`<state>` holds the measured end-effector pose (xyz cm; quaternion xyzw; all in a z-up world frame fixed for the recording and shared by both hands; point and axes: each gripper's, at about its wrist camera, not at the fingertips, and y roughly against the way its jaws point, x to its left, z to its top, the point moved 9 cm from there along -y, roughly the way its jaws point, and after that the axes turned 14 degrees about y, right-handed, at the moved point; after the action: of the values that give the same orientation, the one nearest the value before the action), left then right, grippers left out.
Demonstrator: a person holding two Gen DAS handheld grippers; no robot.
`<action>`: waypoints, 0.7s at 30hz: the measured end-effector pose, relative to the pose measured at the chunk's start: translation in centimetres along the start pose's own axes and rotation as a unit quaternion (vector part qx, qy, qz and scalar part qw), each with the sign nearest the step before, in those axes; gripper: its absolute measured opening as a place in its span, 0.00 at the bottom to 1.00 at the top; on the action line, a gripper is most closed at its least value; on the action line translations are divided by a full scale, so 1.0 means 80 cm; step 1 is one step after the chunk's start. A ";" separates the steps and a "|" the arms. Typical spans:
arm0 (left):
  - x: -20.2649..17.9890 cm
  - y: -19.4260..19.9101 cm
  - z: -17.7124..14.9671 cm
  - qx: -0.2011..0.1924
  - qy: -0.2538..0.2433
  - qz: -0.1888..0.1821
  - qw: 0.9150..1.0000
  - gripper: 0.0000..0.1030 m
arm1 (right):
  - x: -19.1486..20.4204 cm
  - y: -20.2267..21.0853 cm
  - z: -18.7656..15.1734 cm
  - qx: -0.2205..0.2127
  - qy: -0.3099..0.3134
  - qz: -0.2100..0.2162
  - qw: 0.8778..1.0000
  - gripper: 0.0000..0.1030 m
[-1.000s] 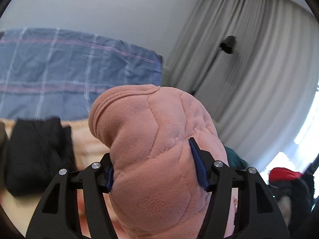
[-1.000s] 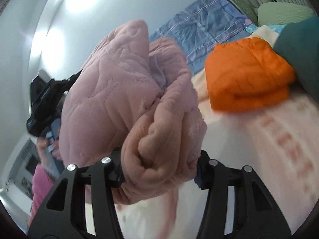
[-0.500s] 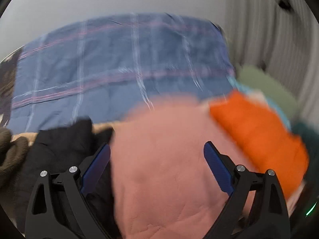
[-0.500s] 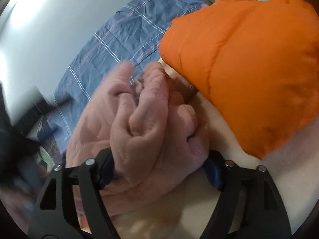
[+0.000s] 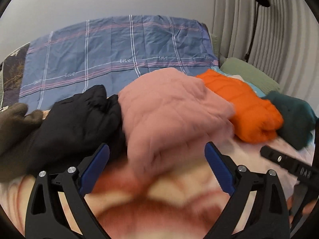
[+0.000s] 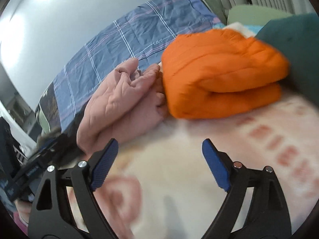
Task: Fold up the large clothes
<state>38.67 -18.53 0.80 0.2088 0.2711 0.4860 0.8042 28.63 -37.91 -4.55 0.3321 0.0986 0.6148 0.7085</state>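
A folded pink quilted garment (image 5: 171, 107) lies on the bed between a black garment (image 5: 79, 119) and a folded orange jacket (image 5: 247, 103). It also shows in the right wrist view (image 6: 123, 107), touching the orange jacket (image 6: 219, 79). My left gripper (image 5: 157, 165) is open just in front of the pink garment, holding nothing. My right gripper (image 6: 159, 159) is open and empty above the cream and pink blanket (image 6: 179, 189), a little back from both bundles.
A blue plaid quilt (image 5: 111, 55) lies along the wall behind the row. A dark teal garment (image 5: 293, 119) and a green pillow (image 5: 249, 73) lie at the right. A brown garment (image 5: 12, 123) is at the far left. Grey curtains (image 5: 269, 29) hang at the right.
Both grippers carried the pink garment to the bed, let it go between the black and orange bundles, opened and drew back.
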 end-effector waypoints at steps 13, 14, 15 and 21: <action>-0.041 0.233 -0.116 -0.090 -0.010 0.057 0.994 0.99 | 0.073 0.267 -0.075 -0.152 0.179 -0.096 0.967 0.98; -0.046 0.249 -0.123 -0.095 -0.011 0.059 0.994 0.99 | 0.077 0.281 -0.079 -0.162 0.182 -0.101 0.965 0.98; -0.050 0.263 -0.130 -0.098 -0.014 0.057 0.993 0.99 | 0.082 0.290 -0.080 -0.169 0.184 -0.102 0.963 0.98; -0.060 0.342 -0.161 -0.138 -0.025 0.070 0.988 0.99 | 0.104 0.331 -0.100 -0.167 0.166 -0.074 0.969 0.98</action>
<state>10.32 -9.85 8.45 0.1257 0.1662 0.5683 0.7960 4.78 -26.73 7.30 0.0947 0.1351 0.6147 0.7713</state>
